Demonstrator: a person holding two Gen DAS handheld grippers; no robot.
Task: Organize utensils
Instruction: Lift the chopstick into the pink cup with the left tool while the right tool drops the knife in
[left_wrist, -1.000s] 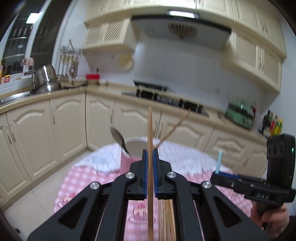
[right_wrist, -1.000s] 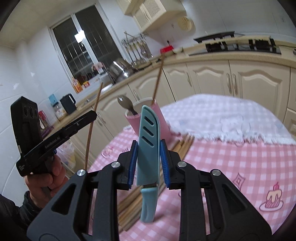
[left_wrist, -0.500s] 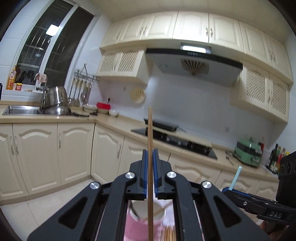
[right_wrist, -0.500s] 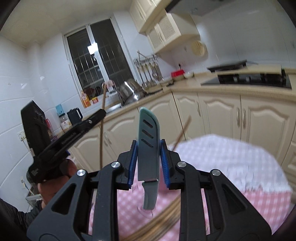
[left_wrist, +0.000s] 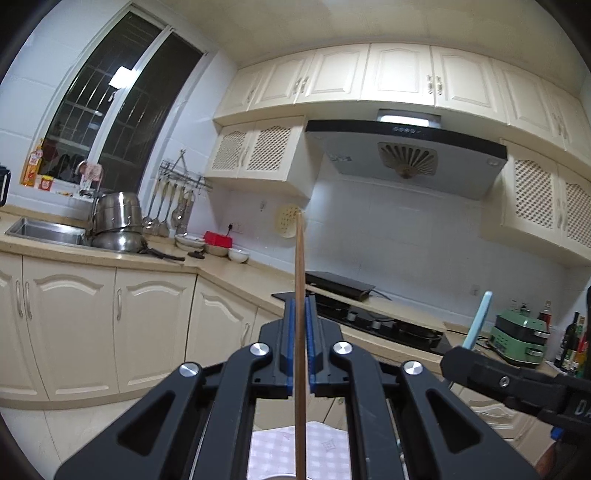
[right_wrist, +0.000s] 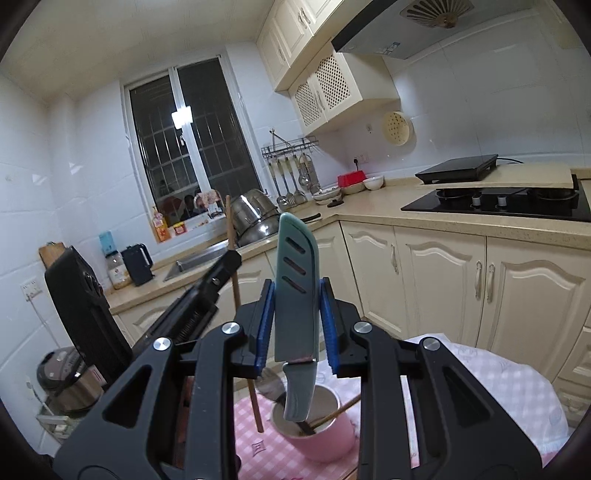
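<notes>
Both grippers have risen since the earlier frames: the checked tablecloth (right_wrist: 491, 373) that filled the lower view now shows only as a strip, and the cabinets and range hood fill the rest. Largest to smallest: I hold the right gripper (right_wrist: 295, 325) above the pink cup (right_wrist: 314, 424), its blue pads clenched on a teal sheathed knife (right_wrist: 295, 288), sheath upward and handle hanging over the cup's mouth. The cup already holds a spoon (right_wrist: 271, 384) and a chopstick (right_wrist: 338, 410) that leans across the opening. My left gripper (left_wrist: 302, 343), seen beside it, is closed tight on a single upright wooden chopstick (left_wrist: 300, 317) whose lower end hangs just left of the cup, outside the rim. More chopsticks may remain on the table, but I cannot see them now. Risks, in my judgement: the knife handle could strike the leaning chopstick or the spoon on descent and tip the light cup; the held chopstick, being off the rim, could miss and land on the cloth; the two tools work close together and could collide over one small opening; the thin chopstick could pivot between the pads.
</notes>
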